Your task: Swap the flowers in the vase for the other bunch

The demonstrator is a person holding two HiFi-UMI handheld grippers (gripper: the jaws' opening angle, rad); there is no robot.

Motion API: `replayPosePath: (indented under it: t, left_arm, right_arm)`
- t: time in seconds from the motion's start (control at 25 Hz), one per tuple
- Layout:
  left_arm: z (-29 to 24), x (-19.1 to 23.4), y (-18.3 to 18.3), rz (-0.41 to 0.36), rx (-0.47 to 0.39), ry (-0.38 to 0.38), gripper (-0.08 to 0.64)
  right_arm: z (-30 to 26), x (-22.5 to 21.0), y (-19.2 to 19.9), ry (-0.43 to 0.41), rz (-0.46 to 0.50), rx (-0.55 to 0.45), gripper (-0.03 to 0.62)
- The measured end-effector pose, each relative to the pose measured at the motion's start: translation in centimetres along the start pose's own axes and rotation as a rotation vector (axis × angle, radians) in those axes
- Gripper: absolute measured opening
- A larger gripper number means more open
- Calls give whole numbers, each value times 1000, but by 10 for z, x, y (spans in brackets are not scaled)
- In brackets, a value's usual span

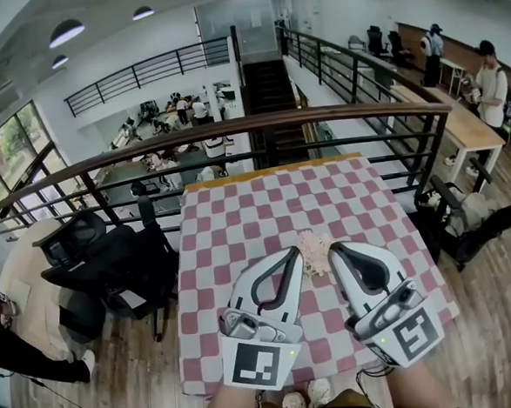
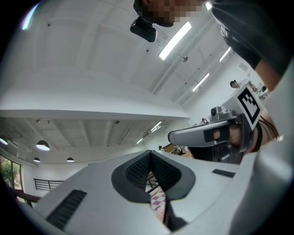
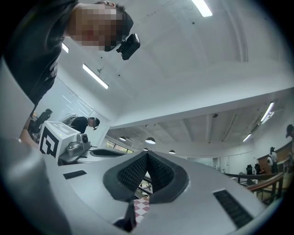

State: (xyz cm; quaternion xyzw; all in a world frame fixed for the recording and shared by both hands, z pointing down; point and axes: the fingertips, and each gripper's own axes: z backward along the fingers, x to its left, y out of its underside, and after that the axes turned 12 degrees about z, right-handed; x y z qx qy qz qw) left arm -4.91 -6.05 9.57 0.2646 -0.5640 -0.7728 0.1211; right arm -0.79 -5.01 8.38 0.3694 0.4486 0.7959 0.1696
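The fingers (image 2: pixel 137 170) of the left gripper (image 2: pixel 149 155) are pressed together with nothing in them, and the right gripper (image 3: pixel 147 155) is closed tight and empty too. Both tilt up a little, away from the bench (image 1: pixel 238 209), so they look like they are waiting, not reaching. A pale bunch of flowers (image 1: pixel 314 252) lies on the checked bench, seen between the two tips, easy for either to grab. No vase shows.

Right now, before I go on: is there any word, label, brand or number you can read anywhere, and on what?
None can be read.
On the left cube of the left gripper: square marker pattern, no letters.
On the right cube of the right gripper: the same.
On the checked tablecloth: no print.
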Motion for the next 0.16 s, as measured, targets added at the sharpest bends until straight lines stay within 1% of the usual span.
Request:
replayPosePath:
  t: [0.16]
  left_arm:
    - [1,3,-3,-8,-3,1,8]
  right_arm:
    - [-3,0,-2,8,-2,7,31]
